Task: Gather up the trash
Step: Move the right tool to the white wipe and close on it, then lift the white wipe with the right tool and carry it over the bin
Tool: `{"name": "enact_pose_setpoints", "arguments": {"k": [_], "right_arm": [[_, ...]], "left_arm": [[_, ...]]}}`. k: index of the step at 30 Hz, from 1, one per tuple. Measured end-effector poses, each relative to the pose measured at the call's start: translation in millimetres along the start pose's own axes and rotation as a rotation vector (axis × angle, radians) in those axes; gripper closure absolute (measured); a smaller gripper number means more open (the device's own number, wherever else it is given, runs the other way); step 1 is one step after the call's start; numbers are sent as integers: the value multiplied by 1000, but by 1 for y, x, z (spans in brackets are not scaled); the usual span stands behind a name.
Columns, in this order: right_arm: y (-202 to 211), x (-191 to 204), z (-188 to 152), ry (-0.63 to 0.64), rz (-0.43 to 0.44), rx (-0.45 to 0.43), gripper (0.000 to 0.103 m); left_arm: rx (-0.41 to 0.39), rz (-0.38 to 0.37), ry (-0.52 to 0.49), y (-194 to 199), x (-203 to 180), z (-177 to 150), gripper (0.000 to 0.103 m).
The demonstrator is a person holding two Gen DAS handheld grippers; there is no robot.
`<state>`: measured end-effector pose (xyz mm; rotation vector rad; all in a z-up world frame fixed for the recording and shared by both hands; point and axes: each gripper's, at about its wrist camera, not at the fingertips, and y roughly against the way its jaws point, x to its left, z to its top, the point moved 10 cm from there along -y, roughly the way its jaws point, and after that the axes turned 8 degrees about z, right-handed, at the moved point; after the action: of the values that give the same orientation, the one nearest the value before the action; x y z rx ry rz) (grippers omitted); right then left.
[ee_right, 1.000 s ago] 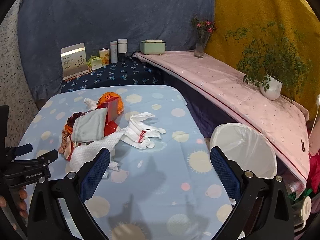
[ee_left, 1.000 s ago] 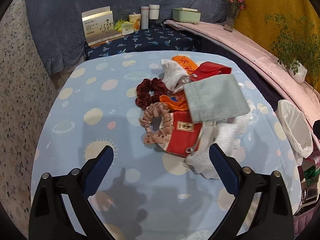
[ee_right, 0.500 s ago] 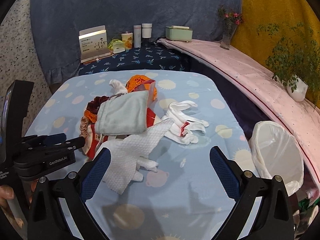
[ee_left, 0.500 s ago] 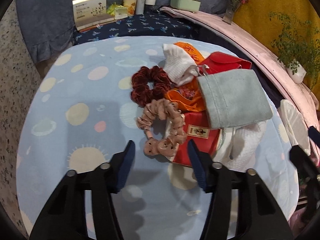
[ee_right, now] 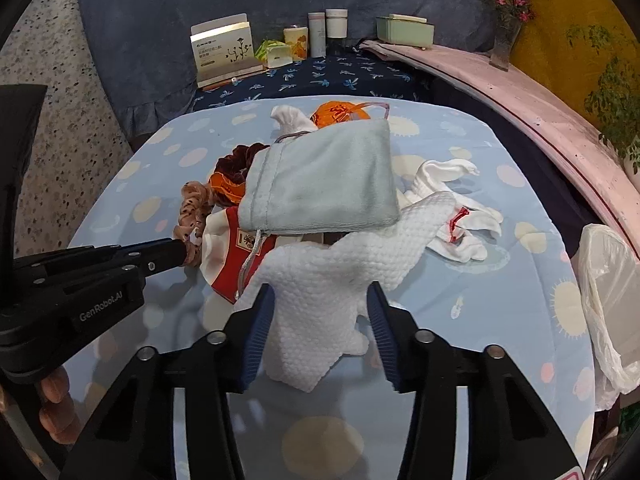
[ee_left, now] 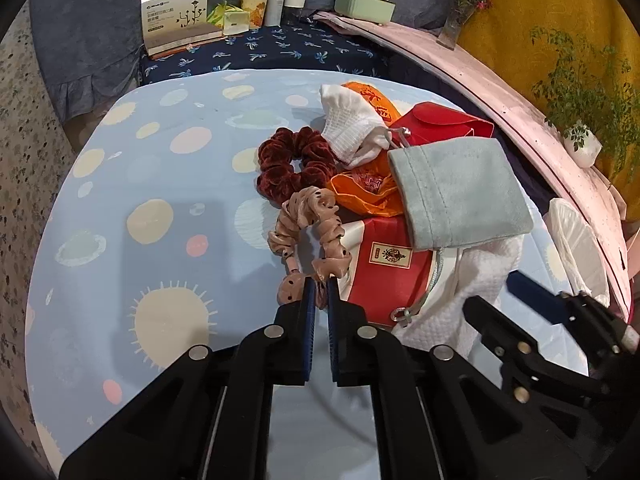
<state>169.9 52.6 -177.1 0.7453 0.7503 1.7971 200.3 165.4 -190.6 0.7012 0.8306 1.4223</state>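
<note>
Since a second ago both grippers have dropped toward the heap. Left gripper (ee_left: 318, 294) has gone from wide apart to clamped on the near loop of the pink scrunchie (ee_left: 310, 236), which lies on the sun-print tablecloth (ee_left: 160, 216) just beside the red packet (ee_left: 386, 270). Right gripper (ee_right: 320, 312) is parted, its fingers on either side of the white cloth (ee_right: 332, 280). Beyond lie the grey pouch (ee_right: 324, 184) and the white-lined bin (ee_right: 612, 292) at the table's right edge.
</note>
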Motion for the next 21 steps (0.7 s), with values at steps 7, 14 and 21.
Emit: {"name": "enact_pose_setpoints", "arguments": {"k": [7, 14, 21], "right_arm": [[9, -1, 2, -20, 47, -12, 98], [66, -25, 28, -59, 28, -137, 99], [129, -55, 57, -87, -15, -276, 99]], "left_arm": [[-27, 5, 7, 18, 0, 5, 98], [-81, -15, -3, 50, -16, 18, 98], [-154, -64, -40, 90, -50, 36, 98]]}}
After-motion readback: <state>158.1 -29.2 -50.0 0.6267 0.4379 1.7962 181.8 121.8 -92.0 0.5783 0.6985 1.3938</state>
